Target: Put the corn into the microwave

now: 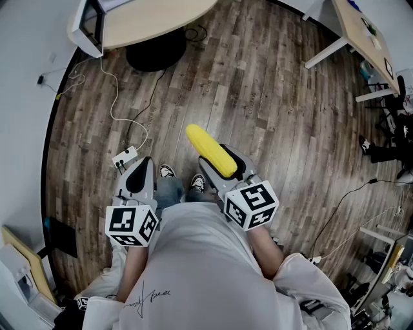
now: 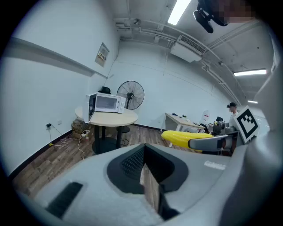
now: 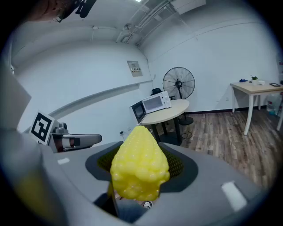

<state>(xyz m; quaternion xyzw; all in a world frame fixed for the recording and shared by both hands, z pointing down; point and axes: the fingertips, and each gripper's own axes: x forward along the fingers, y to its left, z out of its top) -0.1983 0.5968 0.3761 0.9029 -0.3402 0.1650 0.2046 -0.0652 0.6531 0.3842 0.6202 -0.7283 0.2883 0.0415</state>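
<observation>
Corn [image 1: 211,151] is sticking forward out of the right gripper [image 1: 222,169] in the head view, clamped between its jaws above the wooden floor [image 1: 271,97]. The left gripper [image 1: 139,177] is hovering beside it, and the microwave [image 1: 90,26] is sitting at the left edge of the round table [image 1: 155,19], well apart. In the left gripper view, the jaws are closing on nothing, leaving only a thin slit. In the right gripper view, the jaws are gripping the yellow cob, with the microwave standing beyond it.

Open floor [image 1: 258,97], then table [image 1: 148,19] with microwave [image 1: 89,26]
</observation>
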